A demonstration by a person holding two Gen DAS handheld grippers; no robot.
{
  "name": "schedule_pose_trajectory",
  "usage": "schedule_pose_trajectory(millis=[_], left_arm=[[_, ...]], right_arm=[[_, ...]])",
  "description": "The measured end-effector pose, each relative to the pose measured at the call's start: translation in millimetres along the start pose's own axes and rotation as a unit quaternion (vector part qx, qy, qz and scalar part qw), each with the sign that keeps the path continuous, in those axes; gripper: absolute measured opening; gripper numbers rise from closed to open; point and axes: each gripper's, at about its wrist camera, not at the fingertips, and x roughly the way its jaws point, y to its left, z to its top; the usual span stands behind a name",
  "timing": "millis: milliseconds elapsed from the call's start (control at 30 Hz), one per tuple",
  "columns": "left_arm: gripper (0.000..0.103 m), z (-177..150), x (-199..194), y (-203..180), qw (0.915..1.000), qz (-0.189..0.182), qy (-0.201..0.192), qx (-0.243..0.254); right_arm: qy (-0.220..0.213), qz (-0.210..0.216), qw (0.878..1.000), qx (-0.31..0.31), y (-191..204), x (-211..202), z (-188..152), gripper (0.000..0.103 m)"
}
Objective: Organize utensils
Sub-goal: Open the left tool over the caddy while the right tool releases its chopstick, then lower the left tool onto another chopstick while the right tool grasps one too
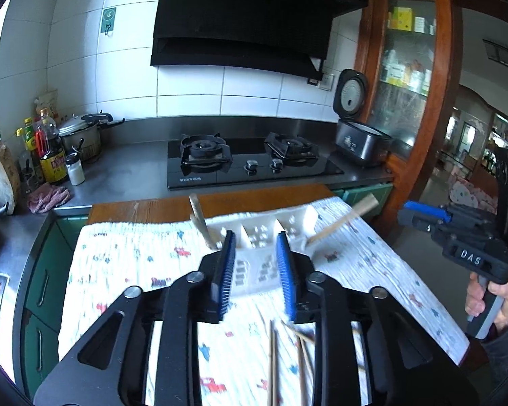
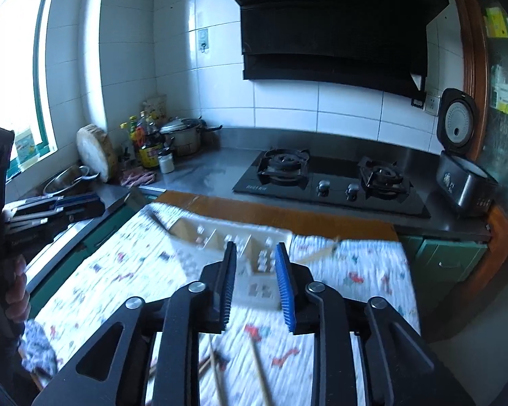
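Chopsticks (image 1: 272,355): thin, straight wooden sticks

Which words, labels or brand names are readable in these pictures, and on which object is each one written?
"DAS": on the right tool's black body.
Stove front brand: blurred, unreadable.
Soy sauce bottle label: too small.
Rice cooker print: unreadable.
Green wall sign: unreadable.

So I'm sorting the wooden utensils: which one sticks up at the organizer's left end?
The wooden spatula at the white organizer's left end; the other wooden utensil leans out over its right end, and the chopsticks lie flat on the cloth.
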Motion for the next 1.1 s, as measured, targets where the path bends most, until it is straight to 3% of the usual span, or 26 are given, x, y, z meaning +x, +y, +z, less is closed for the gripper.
schedule_pose_trajectory(millis=[300, 667, 833, 1100], left_arm=[[0.029, -77, -29, -14, 0.9996, -0.016, 0.020, -0.008], [0.029, -174, -24, -4, 0.9944, -0.025, 0.090, -0.051], [0.028, -201, -15, 5, 0.9912, -0.024, 0.114, -0.063], [0.023, -220, -6, 7, 0.9886, -0.029, 0.135, -0.061]], right_arm=[[0.038, 0.027, 0.999, 0.004, 19, -22, -99, 0.024], [0.099, 0.023, 0.995, 0.017, 24, -12, -206, 0.024], [0.124, 0.029, 0.991, 0.025, 22, 0, -229, 0.024], [0.148, 0.019, 0.989, -0.001, 30, 15, -236, 0.021]])
